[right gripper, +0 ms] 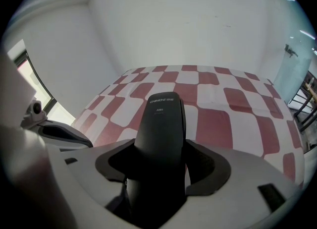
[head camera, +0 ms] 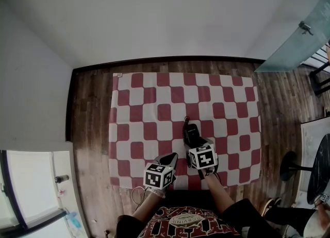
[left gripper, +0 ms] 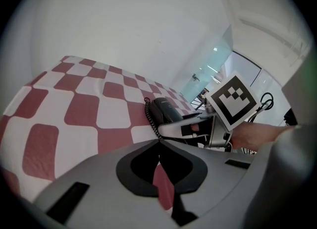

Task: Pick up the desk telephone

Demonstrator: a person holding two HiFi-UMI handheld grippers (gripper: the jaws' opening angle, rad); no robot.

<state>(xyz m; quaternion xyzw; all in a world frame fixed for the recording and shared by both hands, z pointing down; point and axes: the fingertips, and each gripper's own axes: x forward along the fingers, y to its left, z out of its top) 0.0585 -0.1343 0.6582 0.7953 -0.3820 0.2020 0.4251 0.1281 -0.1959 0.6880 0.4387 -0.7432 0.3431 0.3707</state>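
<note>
A black desk telephone (head camera: 192, 133) lies on the red-and-white checked cloth (head camera: 154, 98), near its front edge. In the right gripper view its black handset (right gripper: 161, 124) runs up between the jaws of my right gripper (right gripper: 162, 144). The jaws stand wide on either side of it, with a thin gap showing at the right pad. My left gripper (head camera: 169, 158) hovers over the cloth just left of the phone, its tips together and nothing in them. The left gripper view shows the phone (left gripper: 166, 111), its coiled cord (left gripper: 151, 120) and the right gripper (left gripper: 198, 126) over it.
The cloth covers a patch of dark wood floor (head camera: 90, 129) against a white wall (head camera: 165, 15). A glass door (head camera: 299, 46) stands at the right, with a black stool base (head camera: 290, 166) below it. A window (head camera: 31, 185) is at the lower left. A loose cable (head camera: 136, 194) lies by my knees.
</note>
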